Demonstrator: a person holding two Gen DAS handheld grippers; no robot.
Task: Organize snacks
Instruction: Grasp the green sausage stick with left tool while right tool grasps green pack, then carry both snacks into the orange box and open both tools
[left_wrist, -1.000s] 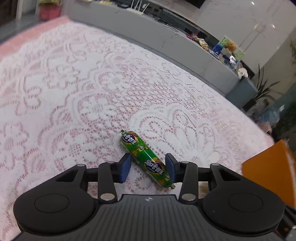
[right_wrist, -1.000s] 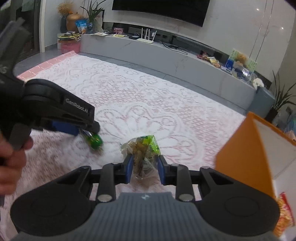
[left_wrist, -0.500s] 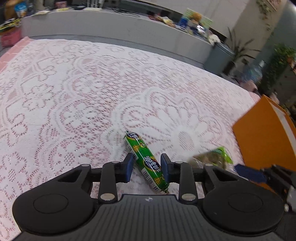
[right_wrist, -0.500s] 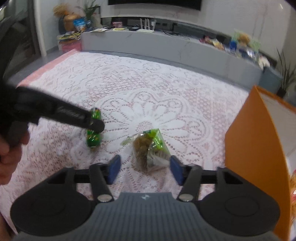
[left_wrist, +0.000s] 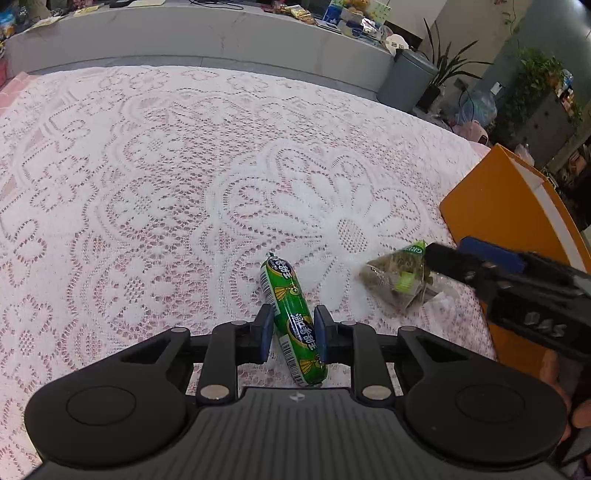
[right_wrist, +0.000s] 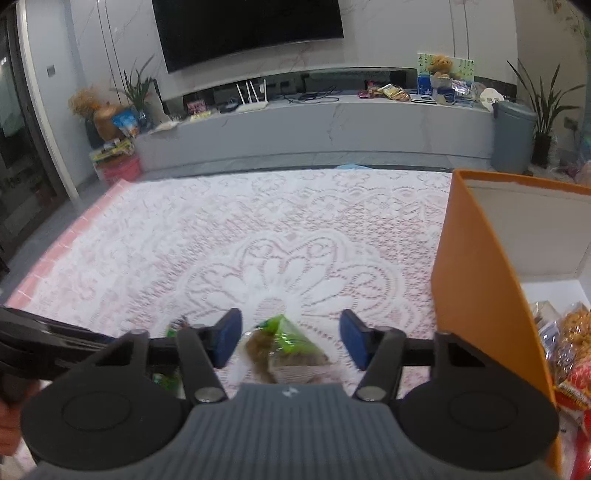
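A white lace cloth over pink (right_wrist: 229, 236) covers the bench, with a large black wall-mounted television (right_wrist: 247, 29) and a grey lidded bin (right_wrist: 513, 134) beyond.

1. The table (left_wrist: 155, 177) wears white floral lace over pink.
2. The sausage (left_wrist: 291, 317) has a bright green wrapper with black ovals, yellow marks and a white barcode strip.
3. The triangular snack pack (left_wrist: 397, 275) is clear with a green top over brown-olive contents.
4. The box (right_wrist: 476, 280) is orange outside, white inside.
5. The left tool (left_wrist: 291, 332) and right tool (right_wrist: 291, 338) are black with blue pads.
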